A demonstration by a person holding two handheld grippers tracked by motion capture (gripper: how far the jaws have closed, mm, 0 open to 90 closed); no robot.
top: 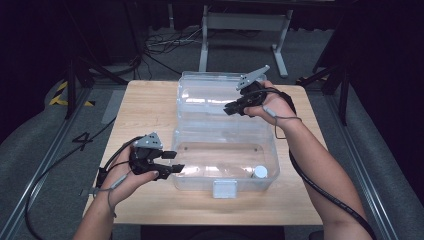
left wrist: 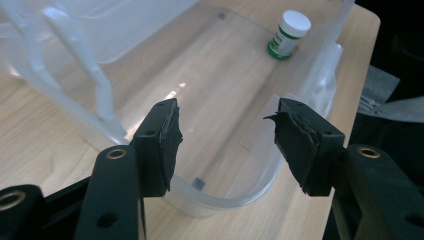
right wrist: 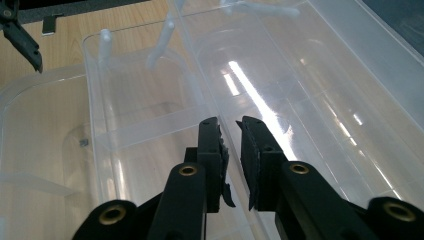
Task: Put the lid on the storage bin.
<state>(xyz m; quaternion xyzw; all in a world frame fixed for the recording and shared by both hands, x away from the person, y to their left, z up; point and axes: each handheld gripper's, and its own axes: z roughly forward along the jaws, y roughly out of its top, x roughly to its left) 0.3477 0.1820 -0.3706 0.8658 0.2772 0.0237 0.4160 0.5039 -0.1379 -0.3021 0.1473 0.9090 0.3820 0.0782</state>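
While the wooden table [top: 150, 105] carries the clear box [top: 200, 175] with its lid [top: 210, 95] open, the left gripper [top: 172, 161] is released beside it, the right gripper [top: 229, 108] nearly closed, grasping nothing; a white-capped bottle [top: 260, 172] stands inside.

Clear plastic box [top: 225, 145] — white-capped, green-labelled bottle [left wrist: 288, 33] — pale wooden table [top: 150, 105].

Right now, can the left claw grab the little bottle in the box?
Probably yes. The left claw is open at the clear box's rim, the lid is up, and nothing lies between it and the little bottle standing inside.
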